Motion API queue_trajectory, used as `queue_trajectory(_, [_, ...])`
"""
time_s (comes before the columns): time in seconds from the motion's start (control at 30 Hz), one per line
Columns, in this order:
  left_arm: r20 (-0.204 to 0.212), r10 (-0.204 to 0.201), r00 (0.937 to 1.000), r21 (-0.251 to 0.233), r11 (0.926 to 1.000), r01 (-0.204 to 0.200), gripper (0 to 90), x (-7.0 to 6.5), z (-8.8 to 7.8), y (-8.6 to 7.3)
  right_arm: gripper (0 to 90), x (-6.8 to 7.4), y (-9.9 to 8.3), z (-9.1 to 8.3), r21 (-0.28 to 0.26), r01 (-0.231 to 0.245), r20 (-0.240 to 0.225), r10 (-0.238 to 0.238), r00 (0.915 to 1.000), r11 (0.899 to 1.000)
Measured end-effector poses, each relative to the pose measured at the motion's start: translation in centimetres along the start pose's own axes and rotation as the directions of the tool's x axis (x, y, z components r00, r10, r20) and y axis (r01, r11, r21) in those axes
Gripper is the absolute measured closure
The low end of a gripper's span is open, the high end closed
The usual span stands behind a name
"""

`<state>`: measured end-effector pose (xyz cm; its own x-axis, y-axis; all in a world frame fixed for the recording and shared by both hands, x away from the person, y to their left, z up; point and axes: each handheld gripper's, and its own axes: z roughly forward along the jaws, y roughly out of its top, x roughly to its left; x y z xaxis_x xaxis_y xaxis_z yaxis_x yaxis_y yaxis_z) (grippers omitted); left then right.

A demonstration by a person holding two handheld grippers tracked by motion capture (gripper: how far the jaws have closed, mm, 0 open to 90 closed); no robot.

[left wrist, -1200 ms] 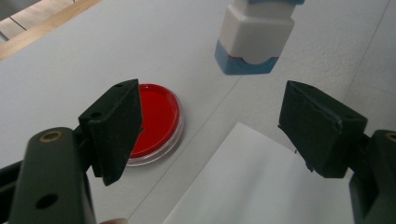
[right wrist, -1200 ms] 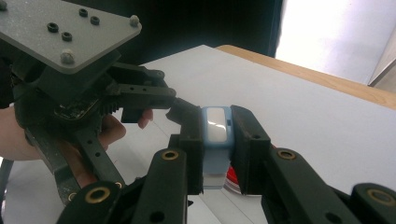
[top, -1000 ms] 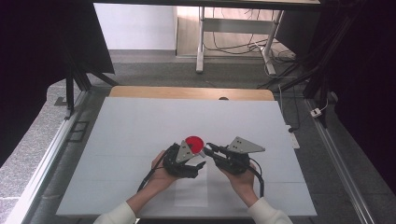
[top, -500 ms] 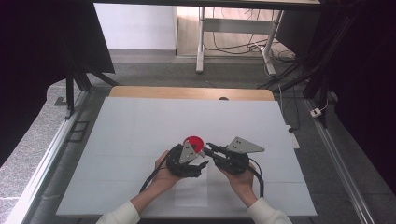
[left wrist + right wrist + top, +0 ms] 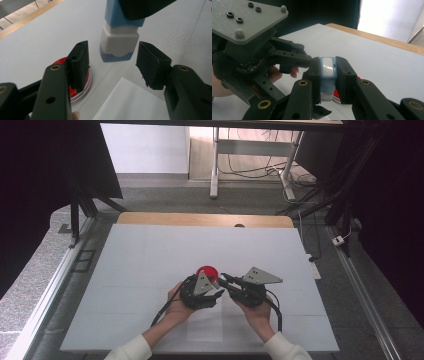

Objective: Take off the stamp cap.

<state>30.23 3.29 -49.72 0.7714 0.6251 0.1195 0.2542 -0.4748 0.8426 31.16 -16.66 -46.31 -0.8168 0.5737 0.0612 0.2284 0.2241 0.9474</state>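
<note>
A small blue-and-white stamp-like block (image 5: 327, 67) hangs a little above the table with my right gripper (image 5: 327, 62) shut on its blue upper part. In the left gripper view its white and blue lower end (image 5: 119, 41) stands just ahead of my left gripper (image 5: 112, 51). That gripper's jaws have just been closing and still stand apart, with neither pad touching the block. A round red disc in a clear rim (image 5: 60, 61) lies on the table under the left jaw. In the high view both grippers meet beside the red disc (image 5: 206, 271).
The white table (image 5: 150, 250) has a wooden strip along its far edge. A white paper sheet (image 5: 205, 325) lies on it between the forearms. Dark curtains and a metal frame stand at both sides.
The left gripper's jaws have come closer together around the block's lower end. Both hands have kept their places.
</note>
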Motion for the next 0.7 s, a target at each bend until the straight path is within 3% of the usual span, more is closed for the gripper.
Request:
queue_trajectory(0.47, [0.016,0.009,0.9998,0.009,0.9999,-0.009,56.8,-0.17,0.26,0.02,74.5,-0.03,-0.18,0.06,-0.002,-0.007,0.004,0.007,1.0000,1.000])
queue_trajectory(0.7, [0.004,0.008,1.0000,0.012,0.9999,-0.008,61.1,-0.12,0.27,-0.02,74.5,-0.04,-0.29,0.11,-0.002,-0.011,0.010,0.011,0.9999,1.000])
